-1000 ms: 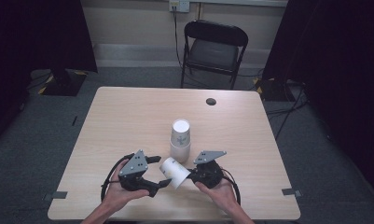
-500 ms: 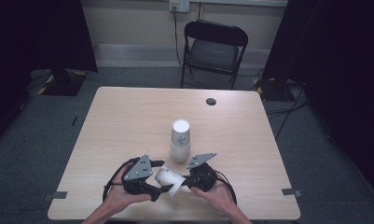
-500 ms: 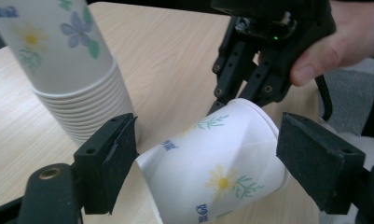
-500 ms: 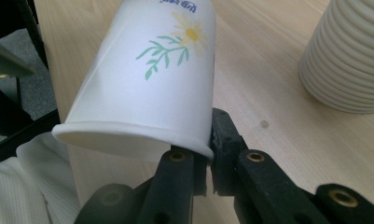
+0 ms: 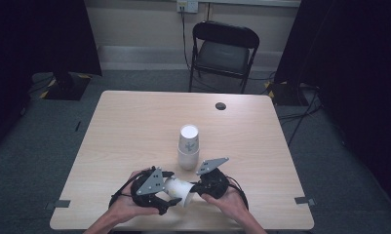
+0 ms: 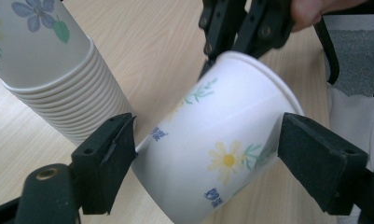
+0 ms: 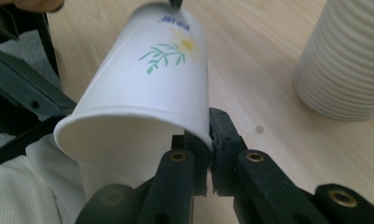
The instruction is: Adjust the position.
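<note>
Flowered paper cup point(image 5: 177, 190) — lying sideways near the table's point(image 5: 134, 126) front edge, rim pinched between right gripper point(image 7: 209, 140) jaws. Left gripper point(image 6: 203, 154) jaws wide, flanking the cup body. Cup stack point(image 5: 188, 147) upright just behind.

The table point(image 5: 134, 126) has a pale wood-grain top with a smooth, matt finish. The paper cup point(image 6: 212, 154) is white, smooth and faintly satiny, printed with flowers and leaves. The stack of cups point(image 7: 348, 60) beside it looks like the same paper, its crowded rims forming fine ridges. The jaws of the right gripper point(image 7: 209, 140) are matt black plastic with a slightly grainy face and brass-coloured metal rivets. The sleeve point(image 7: 17, 186) is white ribbed cloth.
</note>
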{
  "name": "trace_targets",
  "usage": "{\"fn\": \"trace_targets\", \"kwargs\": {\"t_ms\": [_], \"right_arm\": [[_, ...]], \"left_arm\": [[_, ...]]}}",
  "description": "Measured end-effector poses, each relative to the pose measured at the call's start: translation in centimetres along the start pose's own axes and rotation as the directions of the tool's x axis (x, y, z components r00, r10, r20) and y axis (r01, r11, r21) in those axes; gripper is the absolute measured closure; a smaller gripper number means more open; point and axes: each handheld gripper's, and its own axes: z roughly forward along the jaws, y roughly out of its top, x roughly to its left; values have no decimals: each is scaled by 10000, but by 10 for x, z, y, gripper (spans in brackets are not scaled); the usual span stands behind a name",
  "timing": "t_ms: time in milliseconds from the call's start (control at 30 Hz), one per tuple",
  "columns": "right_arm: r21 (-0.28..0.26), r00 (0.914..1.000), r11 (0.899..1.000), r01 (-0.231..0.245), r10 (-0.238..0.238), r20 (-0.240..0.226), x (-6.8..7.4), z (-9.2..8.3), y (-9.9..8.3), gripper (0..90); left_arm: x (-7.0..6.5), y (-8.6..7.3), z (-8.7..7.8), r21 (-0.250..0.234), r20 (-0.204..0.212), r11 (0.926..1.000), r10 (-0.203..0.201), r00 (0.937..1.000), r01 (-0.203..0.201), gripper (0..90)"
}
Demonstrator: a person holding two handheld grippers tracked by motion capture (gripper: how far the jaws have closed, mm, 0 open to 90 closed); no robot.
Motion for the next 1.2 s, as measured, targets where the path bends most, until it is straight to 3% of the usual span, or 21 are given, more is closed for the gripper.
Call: {"fn": "trace_targets", "kwargs": {"t_ms": [300,600,1000,1200], "right_arm": [[-158,9999,9998,-123,121,-101,-3,-3,1,879],[-413,9998,9990,-155,149,-157,-5,-13,3,887],[-610,9969,9960,-654,625,-479,-9,-20,3,887],[-805,9918,9902,-1145,1093,-665,-11,-20,3,888]], "left_arm": [[0,-3,5,336,432,9992,195,9989,-210,158],[-4,-3,14,747,505,9961,433,9978,-470,157],[-10,-3,23,1033,143,9910,838,9964,-849,163],[-10,-5,24,1021,-176,9919,773,9969,-751,217]]}}
